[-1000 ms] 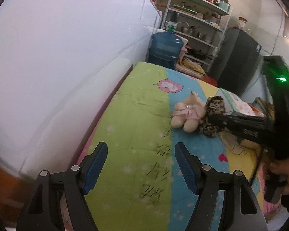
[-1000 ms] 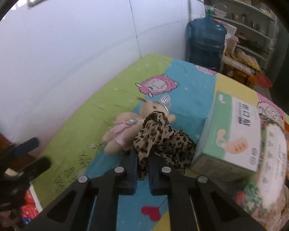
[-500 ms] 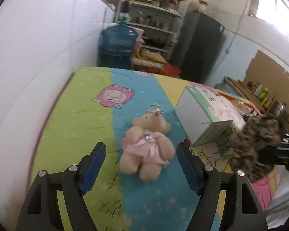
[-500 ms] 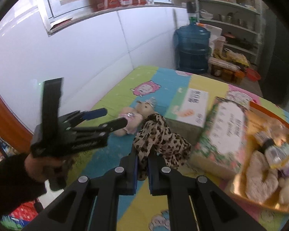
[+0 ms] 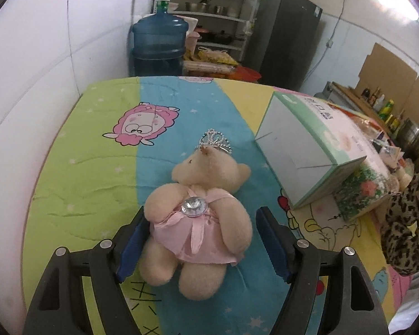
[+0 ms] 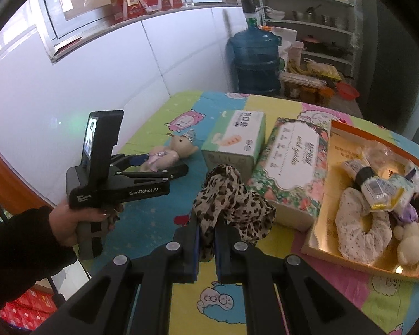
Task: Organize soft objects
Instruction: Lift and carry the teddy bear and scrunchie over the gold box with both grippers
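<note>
A cream teddy bear point(image 5: 198, 223) in a pink dress and a tiara lies on the striped quilt point(image 5: 97, 173). My left gripper point(image 5: 201, 215) is open and straddles the bear's body. Its left pad sits against the bear's arm, while the right pad stands slightly clear. In the right wrist view the bear point(image 6: 167, 153) lies between the fingers of that left gripper point(image 6: 167, 162). My right gripper point(image 6: 208, 223) is shut on a leopard-print cloth point(image 6: 231, 198), held above the quilt. The cloth point(image 5: 407, 223) hangs at the right edge of the left wrist view.
A white-and-green tissue box point(image 6: 234, 139) and a floral wipes pack point(image 6: 293, 162) lie side by side mid-quilt. An orange tray point(image 6: 377, 139) at the right holds several soft items and packets. A white wall runs along the left. A water jug point(image 5: 159, 44) stands behind the quilt.
My left gripper has swung over to the bear and come down around it. My right gripper has carried the leopard cloth up and away from the bear, toward the boxes.
</note>
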`<act>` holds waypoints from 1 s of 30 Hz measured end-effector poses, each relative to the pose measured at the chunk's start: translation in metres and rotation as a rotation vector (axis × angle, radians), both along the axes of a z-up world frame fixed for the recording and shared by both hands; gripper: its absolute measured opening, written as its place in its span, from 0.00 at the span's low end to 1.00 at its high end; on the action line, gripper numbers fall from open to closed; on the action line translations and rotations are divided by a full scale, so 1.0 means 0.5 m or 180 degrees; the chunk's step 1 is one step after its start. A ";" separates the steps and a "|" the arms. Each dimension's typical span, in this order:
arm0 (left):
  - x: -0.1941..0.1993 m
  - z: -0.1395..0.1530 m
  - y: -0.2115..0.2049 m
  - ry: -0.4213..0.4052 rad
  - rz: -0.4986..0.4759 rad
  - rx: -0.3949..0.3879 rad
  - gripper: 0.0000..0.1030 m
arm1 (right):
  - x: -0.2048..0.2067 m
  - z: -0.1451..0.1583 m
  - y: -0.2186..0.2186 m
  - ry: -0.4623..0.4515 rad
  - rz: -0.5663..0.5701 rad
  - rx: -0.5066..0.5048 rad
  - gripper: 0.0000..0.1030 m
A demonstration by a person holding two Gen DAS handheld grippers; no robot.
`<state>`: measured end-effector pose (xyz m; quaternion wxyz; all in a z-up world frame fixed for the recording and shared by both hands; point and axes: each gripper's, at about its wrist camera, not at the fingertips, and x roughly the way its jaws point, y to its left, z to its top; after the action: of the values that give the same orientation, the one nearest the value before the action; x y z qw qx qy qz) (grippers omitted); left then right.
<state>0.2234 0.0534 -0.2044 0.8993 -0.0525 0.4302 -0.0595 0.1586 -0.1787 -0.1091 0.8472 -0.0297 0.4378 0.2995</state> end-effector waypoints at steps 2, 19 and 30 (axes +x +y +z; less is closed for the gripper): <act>0.000 0.001 -0.003 0.0010 0.0011 0.0047 0.75 | 0.000 -0.003 -0.001 0.0023 -0.0012 -0.0020 0.08; -0.048 0.021 0.005 -0.0121 0.0124 0.0091 0.52 | -0.003 -0.004 0.006 0.0047 0.0021 -0.0018 0.08; -0.132 0.091 -0.007 -0.0389 0.0148 0.0004 0.51 | -0.025 0.013 0.004 -0.0022 0.0026 0.0021 0.08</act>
<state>0.1573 0.0499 -0.1589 0.9250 -0.0582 0.3731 -0.0415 0.1464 -0.1769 -0.1027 0.8476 -0.0297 0.4337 0.3043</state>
